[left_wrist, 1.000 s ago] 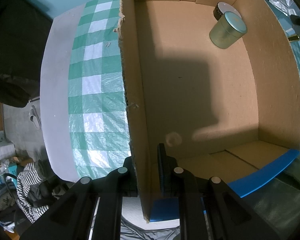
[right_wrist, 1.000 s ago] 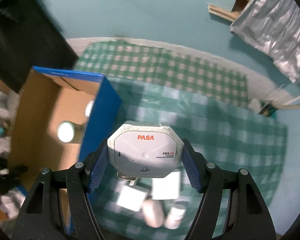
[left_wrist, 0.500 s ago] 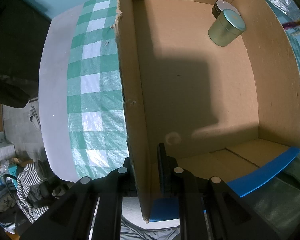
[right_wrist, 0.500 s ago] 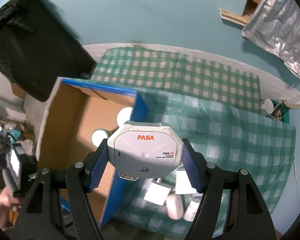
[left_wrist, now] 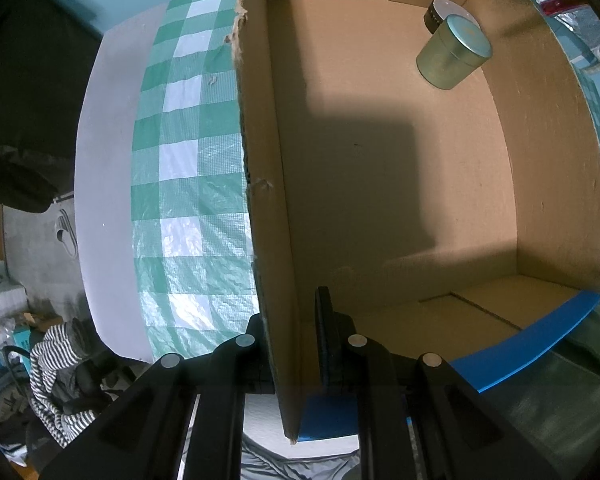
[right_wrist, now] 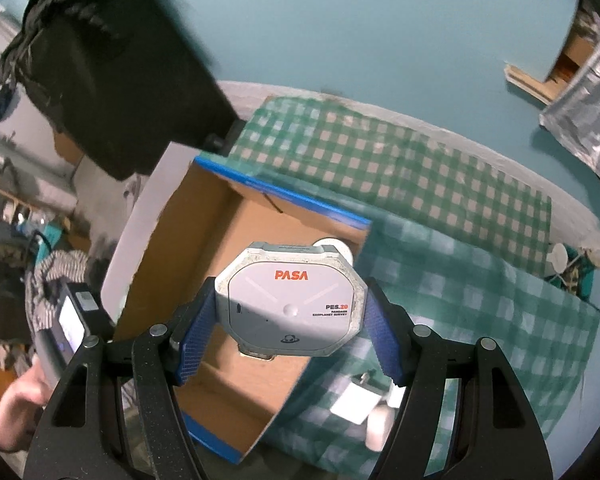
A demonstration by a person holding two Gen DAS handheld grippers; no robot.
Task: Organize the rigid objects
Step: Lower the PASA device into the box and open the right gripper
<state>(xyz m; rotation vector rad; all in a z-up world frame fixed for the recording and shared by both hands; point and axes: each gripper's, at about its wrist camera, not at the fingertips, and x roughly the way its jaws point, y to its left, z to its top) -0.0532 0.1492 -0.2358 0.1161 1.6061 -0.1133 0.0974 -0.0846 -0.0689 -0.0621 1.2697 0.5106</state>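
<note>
Between clenched right jaws, a grey octagonal PASA case [right_wrist: 290,306]; left jaws pinch box wall [left_wrist: 266,208].

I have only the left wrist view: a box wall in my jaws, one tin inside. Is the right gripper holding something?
Observer: Yes. The right gripper is shut on a grey case marked PASA.
Operator: Where is it, relative to the box?
Observer: The case hangs above the open box, near its blue-edged wall.
Operator: Are more things left outside?
Observer: Yes, a few white items lie on the checked cloth beside the box; they are too blurred to name.
</note>
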